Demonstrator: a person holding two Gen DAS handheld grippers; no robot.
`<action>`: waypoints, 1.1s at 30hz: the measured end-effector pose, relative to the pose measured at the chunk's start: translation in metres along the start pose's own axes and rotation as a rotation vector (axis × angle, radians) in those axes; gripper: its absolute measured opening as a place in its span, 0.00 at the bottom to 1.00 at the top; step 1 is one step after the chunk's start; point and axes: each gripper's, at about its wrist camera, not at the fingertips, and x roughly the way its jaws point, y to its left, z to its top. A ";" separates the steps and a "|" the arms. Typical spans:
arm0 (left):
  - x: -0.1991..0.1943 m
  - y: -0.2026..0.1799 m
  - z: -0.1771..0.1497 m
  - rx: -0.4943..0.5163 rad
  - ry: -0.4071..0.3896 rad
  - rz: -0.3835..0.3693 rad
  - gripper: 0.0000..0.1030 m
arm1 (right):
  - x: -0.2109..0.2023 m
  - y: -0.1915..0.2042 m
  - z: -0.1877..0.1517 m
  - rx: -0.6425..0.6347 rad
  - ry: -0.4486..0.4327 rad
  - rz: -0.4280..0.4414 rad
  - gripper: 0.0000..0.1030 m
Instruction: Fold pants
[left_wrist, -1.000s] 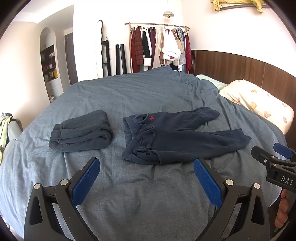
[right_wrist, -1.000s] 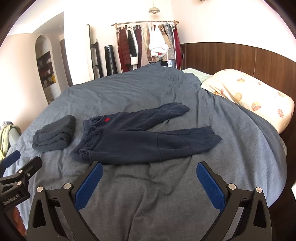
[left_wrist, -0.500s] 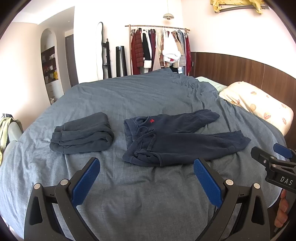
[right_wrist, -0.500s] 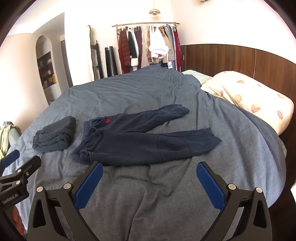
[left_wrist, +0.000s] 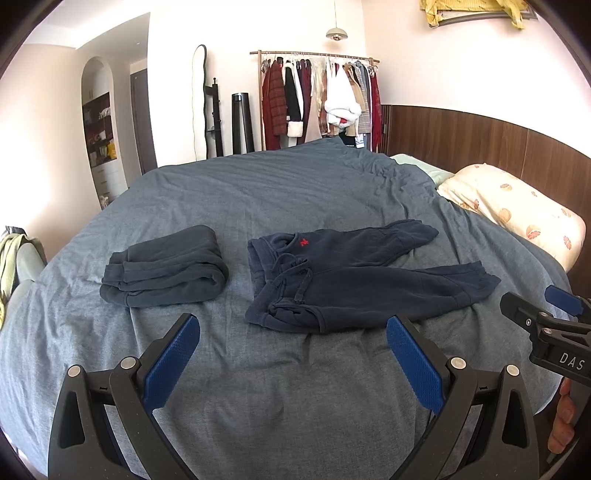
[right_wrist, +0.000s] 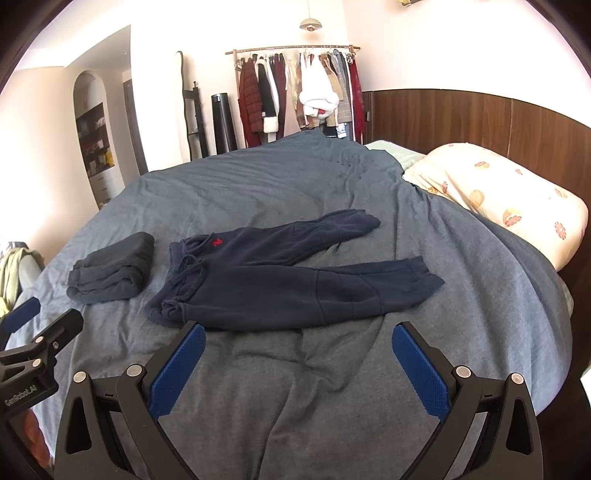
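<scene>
Navy pants (left_wrist: 354, 280) lay spread flat on the grey-blue duvet (left_wrist: 277, 192), legs apart (waistband toward the left), beside a folded dark garment (left_wrist: 164, 273). Left gripper (left_wrist: 291, 354) and right gripper (right_wrist: 297, 360) hovered short of the pants, jaws wide, holding nothing.

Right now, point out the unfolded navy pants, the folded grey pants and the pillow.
unfolded navy pants (right_wrist: 280, 291), right wrist view, near leg's thigh
folded grey pants (left_wrist: 166, 273), left wrist view, top layer
pillow (right_wrist: 509, 199), right wrist view, top face
</scene>
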 end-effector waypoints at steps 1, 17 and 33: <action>0.000 0.000 0.000 0.000 0.000 -0.002 1.00 | 0.000 0.000 0.000 0.000 -0.001 0.000 0.99; 0.009 0.004 -0.004 -0.001 0.032 0.011 1.00 | 0.004 0.007 -0.001 -0.011 0.017 0.001 0.99; 0.064 0.014 -0.020 0.061 0.109 0.048 0.98 | 0.062 0.020 -0.015 -0.062 0.119 -0.005 0.99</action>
